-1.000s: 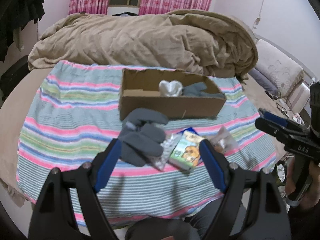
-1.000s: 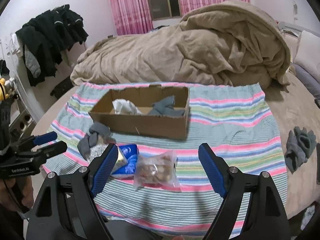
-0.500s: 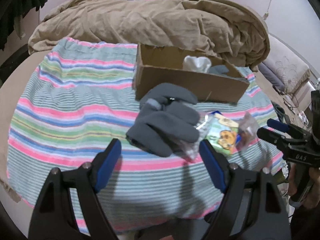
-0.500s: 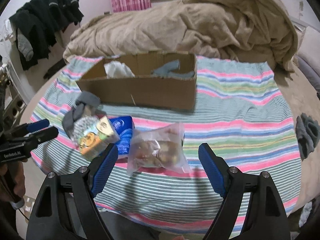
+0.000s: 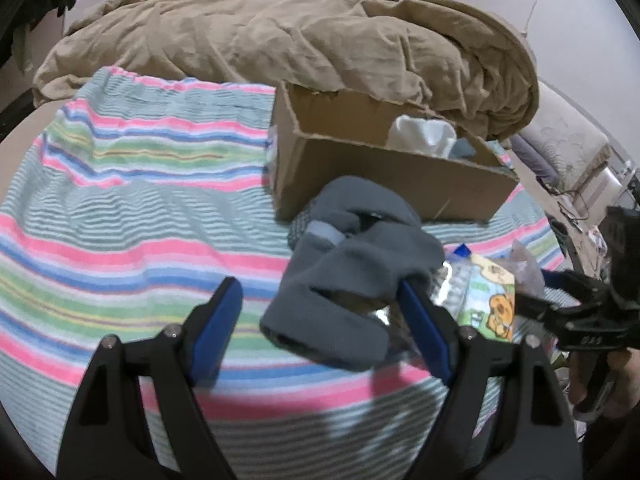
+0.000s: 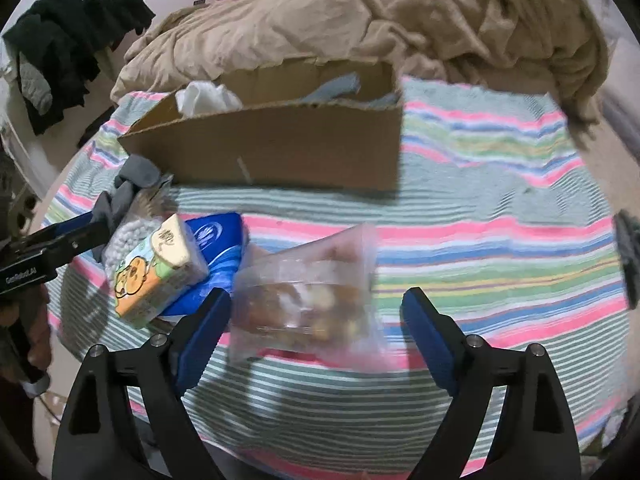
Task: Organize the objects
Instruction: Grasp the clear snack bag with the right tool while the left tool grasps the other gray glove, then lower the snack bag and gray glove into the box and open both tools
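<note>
We hold the left gripper (image 5: 320, 320) with its blue fingers spread wide around a grey fleece glove (image 5: 352, 272), which lies between them with its far edge against the right-hand finger; nothing is clamped. We hold the right gripper (image 6: 316, 328) equally wide apart over a clear plastic bag of brownish snacks (image 6: 308, 292), the bag sitting between the pads and nearer the left-hand one, likewise ungripped. Just beside the glove, toward the right gripper, lie a clear pouch of small white beads (image 6: 128, 240), a green-and-orange carton with a cartoon animal (image 6: 156, 272) and, under the carton, a blue packet (image 6: 220, 248); these crowd together, touching, so there is little room between them. All of it rests on a striped towel (image 5: 132, 208) spread over the bed, whose near edge runs just under both grippers. To the left of the glove the towel lies bare and wide; to the right of the snack bag it is also bare out to the towel's edge. Behind the items stands an open cardboard box (image 6: 280, 148), its front wall near the glove. Inside we see a white crumpled cloth (image 5: 424, 136) and something grey-blue (image 6: 340, 84) beside it. A tan duvet (image 5: 300, 52) is heaped behind the box, pressing on its back rim.
</note>
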Demonstrator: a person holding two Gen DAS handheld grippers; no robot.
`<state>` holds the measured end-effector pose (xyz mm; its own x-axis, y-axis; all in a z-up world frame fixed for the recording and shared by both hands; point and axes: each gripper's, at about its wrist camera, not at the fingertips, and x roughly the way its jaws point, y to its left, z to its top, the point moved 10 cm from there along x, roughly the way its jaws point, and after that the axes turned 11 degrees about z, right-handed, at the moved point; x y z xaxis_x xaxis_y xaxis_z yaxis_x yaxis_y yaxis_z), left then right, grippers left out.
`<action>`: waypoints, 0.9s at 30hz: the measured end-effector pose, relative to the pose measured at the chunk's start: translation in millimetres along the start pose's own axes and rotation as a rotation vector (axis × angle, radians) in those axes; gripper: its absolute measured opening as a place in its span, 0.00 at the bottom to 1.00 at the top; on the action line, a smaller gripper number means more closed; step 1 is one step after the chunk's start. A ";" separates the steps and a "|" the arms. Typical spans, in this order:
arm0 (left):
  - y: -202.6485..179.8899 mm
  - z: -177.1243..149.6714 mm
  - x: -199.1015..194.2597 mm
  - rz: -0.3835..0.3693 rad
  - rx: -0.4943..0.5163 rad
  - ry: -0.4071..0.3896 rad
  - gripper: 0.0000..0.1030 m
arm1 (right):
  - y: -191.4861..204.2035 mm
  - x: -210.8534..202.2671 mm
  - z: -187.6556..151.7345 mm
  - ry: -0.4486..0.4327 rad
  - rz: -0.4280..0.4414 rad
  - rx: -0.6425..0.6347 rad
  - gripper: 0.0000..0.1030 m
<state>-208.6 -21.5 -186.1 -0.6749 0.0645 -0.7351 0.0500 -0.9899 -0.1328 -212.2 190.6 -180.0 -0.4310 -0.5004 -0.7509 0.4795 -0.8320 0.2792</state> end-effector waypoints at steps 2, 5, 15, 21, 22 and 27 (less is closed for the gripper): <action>-2.9 1.3 2.3 -0.020 0.011 -0.003 0.72 | 1.1 8.0 -1.2 0.010 0.008 0.010 0.87; -7.7 2.0 3.0 -0.060 0.004 0.014 0.54 | -0.5 8.8 1.8 -0.001 0.036 0.042 0.85; -21.4 -1.1 -17.0 -0.083 0.043 -0.005 0.21 | -4.3 -6.9 -2.8 0.002 0.030 0.062 0.66; -29.0 2.4 -44.6 -0.104 0.041 -0.041 0.20 | -1.0 -21.9 3.4 -0.027 0.033 0.054 0.66; -30.1 3.5 -48.4 -0.107 0.039 -0.045 0.20 | -0.1 -24.8 4.8 -0.033 0.036 0.055 0.66; -31.9 14.6 -69.6 -0.104 0.022 -0.068 0.20 | 6.0 -38.7 15.1 -0.060 0.051 0.047 0.66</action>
<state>-173.9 3.7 -121.1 -0.7237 0.1589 -0.6716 -0.0386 -0.9809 -0.1905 -204.2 201.3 -140.2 -0.4526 -0.5547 -0.6982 0.4660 -0.8147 0.3451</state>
